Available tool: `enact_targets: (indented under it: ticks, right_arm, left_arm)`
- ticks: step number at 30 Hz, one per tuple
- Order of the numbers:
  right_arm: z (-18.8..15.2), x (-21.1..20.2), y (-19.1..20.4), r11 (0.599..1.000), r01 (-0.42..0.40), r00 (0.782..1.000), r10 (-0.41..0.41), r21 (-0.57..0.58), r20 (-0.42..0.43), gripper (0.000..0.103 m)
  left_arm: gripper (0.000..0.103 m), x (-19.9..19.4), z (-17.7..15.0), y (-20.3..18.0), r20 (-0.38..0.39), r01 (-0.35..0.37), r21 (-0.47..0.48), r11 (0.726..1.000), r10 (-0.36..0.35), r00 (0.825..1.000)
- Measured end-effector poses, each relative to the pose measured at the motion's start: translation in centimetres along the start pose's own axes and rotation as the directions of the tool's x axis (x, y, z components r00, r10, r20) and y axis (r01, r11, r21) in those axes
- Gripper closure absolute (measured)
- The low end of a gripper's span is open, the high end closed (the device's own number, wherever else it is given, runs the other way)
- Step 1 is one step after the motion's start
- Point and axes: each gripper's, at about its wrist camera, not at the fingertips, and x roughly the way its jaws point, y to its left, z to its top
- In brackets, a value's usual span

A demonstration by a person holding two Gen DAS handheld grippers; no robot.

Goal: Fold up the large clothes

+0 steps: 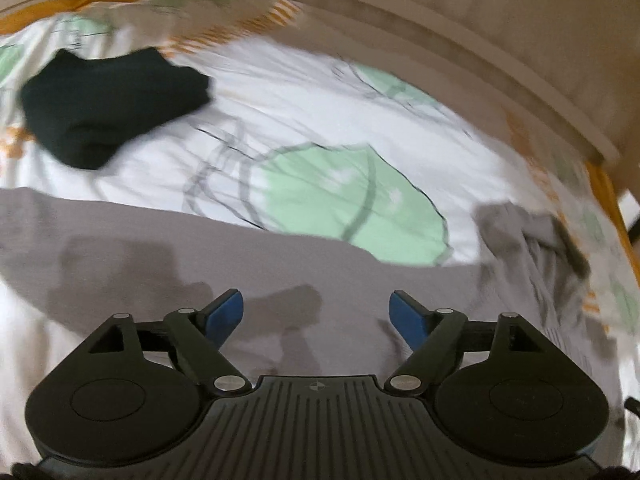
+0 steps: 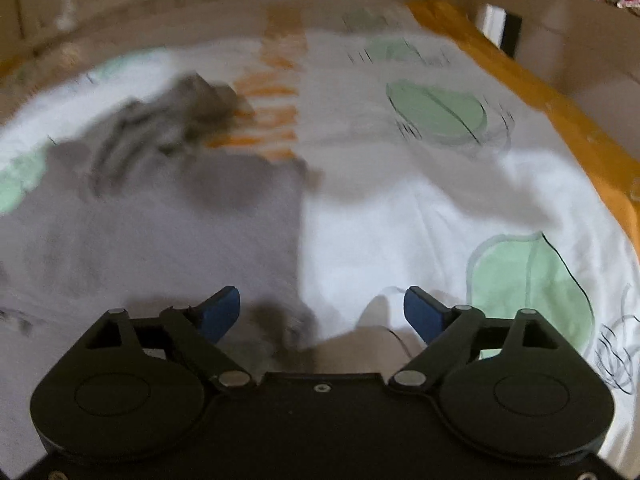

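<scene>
Jaws on both grippers are spread wide, nothing gripped. Left gripper (image 1: 316, 312) is held just above the grey garment (image 1: 168, 264); its shadow is cast on the cloth directly ahead of the jaws, so contact is judged close but not made. Right gripper (image 2: 322, 310) is held over the garment's right edge (image 2: 296, 240), with grey cloth ahead of the left jaw and bare bed sheet (image 2: 400, 220) ahead of the right jaw. That placement is judged a setup for pinching an edge for a fold.

The garment is laid mostly flat across the bed, with one end bunched (image 1: 528, 240) well beyond and right of the left jaws.

Only in the left view: a dark garment (image 1: 112, 108), well ahead and left of the jaws, apart from the grey one. Only in the right view: the orange bed border (image 2: 520, 84), far right. Both views are motion-blurred; cloth detail cannot be resolved.
</scene>
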Motion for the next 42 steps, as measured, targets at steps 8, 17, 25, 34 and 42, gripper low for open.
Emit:
enact_targets:
  ticks: [8,17,25,34,42]
  right_arm:
    - [0.3,-2.5,2.8,0.955,-0.288,0.955,0.282,0.066,0.090,0.009]
    - [-2.0,-1.8,7.6,0.891,-0.434,0.895,0.443,0.133,-0.052,0.004]
    - [-3.6,-2.9,11.0,0.860,-0.511,0.858,0.511,0.022,-0.048,0.004]
    - [-4.1,-2.6,11.4,0.870,-0.492,0.868,0.493,0.026,-0.058,0.004]
    - [-2.8,-3.1,10.6,0.904,-0.428,0.903,0.427,-0.007,-0.039,0.005]
  left_arm:
    - [0.023,-1.9,0.7,8.2,0.037,-0.091,-0.173,0.981,0.099,0.994]
    - [0.022,-2.8,0.5,17.8,0.064,-0.253,-0.338,0.906,0.291,0.955]
    - [0.022,-1.0,0.5,21.7,0.087,-0.189,-0.402,0.896,0.243,0.966]
    - [0.069,0.5,1.7,22.5,0.126,-0.151,-0.426,0.892,0.224,0.967]
    - [0.097,-3.3,3.8,15.8,0.236,-0.094,-0.343,0.935,0.182,0.954]
